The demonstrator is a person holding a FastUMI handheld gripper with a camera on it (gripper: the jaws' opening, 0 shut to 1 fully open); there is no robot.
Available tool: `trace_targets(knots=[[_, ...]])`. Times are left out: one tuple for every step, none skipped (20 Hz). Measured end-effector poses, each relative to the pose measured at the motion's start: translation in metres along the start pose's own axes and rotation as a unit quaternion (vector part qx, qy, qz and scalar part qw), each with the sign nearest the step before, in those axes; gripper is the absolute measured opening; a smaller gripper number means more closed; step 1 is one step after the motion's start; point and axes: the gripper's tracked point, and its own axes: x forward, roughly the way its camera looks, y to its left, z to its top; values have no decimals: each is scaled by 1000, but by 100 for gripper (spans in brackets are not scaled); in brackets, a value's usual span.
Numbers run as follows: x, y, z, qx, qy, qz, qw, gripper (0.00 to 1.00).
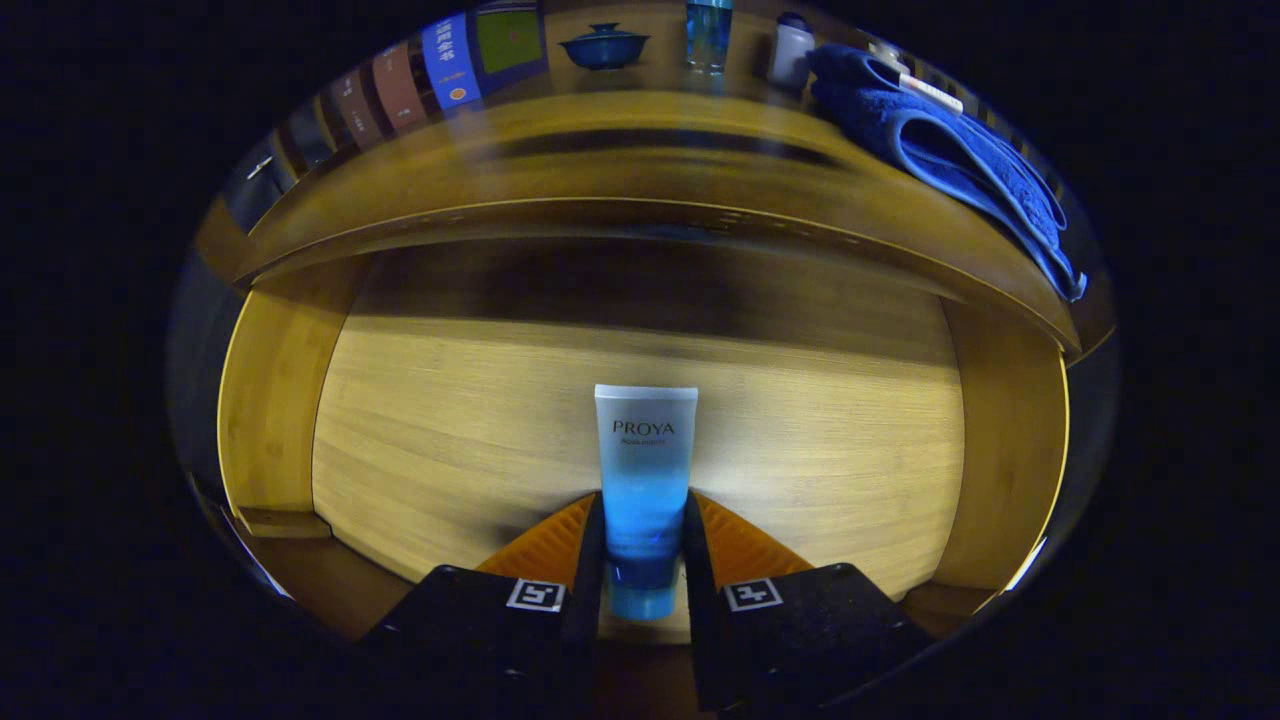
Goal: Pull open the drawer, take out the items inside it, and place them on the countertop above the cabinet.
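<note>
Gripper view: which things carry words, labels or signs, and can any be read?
tube, clamped between the fingers of the gripper: brand word in capitals, sharp; smaller line beneath, too small.
book spines on the countertop: print blurred.
square markers on the gripper: patterns, no words.

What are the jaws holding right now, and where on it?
The blue plastic cosmetic tube, clamped at its lower cap end by the gripper, over the open wooden drawer.
</note>
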Motion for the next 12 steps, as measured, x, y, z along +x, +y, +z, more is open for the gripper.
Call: trace_targets(knots=[[-5,0,4,10,-14,-1,1000,43],[-13,-2,6,17,-25,-1,1000,43],[-23,-2,9,21,-39,1,999,43],[-35,-1,13,24,-52,4,998,43],[-50,-1,15,25,-65,7,998,43],[-62,-3,18,27,-78,10,997,43],[-73,-5,22,29,-91,13,995,43],[-85,-5,28,31,-104,16,994,43],[-99,-1,36,30,-117,16,993,43],[-110,0,44,27,-129,15,991,43],[-122,1,55,23,-141,14,990,43],[-133,1,66,20,-150,11,988,43]])
